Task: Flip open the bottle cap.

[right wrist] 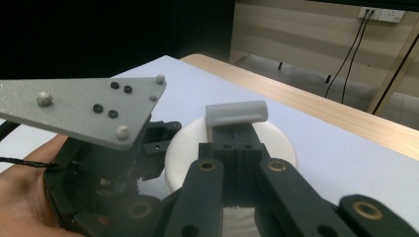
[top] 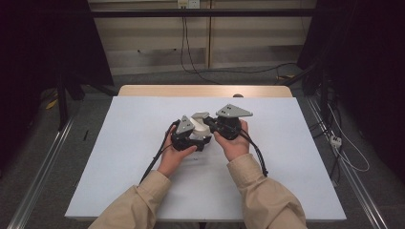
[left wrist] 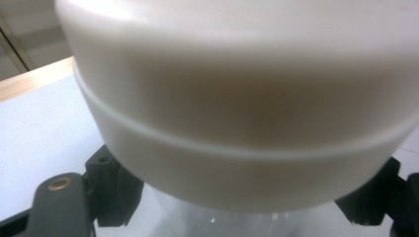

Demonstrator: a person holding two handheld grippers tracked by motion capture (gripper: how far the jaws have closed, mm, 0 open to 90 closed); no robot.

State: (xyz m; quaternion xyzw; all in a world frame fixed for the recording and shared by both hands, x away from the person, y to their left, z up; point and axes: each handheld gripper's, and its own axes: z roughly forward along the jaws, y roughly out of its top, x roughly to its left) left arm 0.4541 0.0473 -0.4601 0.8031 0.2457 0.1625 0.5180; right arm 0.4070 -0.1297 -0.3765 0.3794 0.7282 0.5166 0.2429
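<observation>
At the middle of the table, the left gripper (top: 196,138) and the right gripper (right wrist: 237,129) meet nose to nose over one white container (left wrist: 237,123). The left gripper's jaws are drawn in as far as they go on the container; its broad white band looms right above them, with a clear part beneath, though the pads themselves are hidden. The right gripper's jaws stand pressed together, tips over the container's round top, with a small grey block (right wrist: 237,112) lying across them. Whether that block is pinched or only rests there I cannot tell.

The step in hand looks like working the top of the container while the left gripper braces it. The next move would call for a steady left hold and a firm purchase by the right on the grey block before any pull or twist.

The person's left hand (top: 174,155) sits at seven o'clock from the container, the right hand (top: 234,143) at four. The white sheet (top: 143,181) around them is bare; its wooden edge (top: 205,90) runs at twelve o'clock, floor cables (top: 191,62) beyond. What crowds the work is the grippers themselves, packed close together.
</observation>
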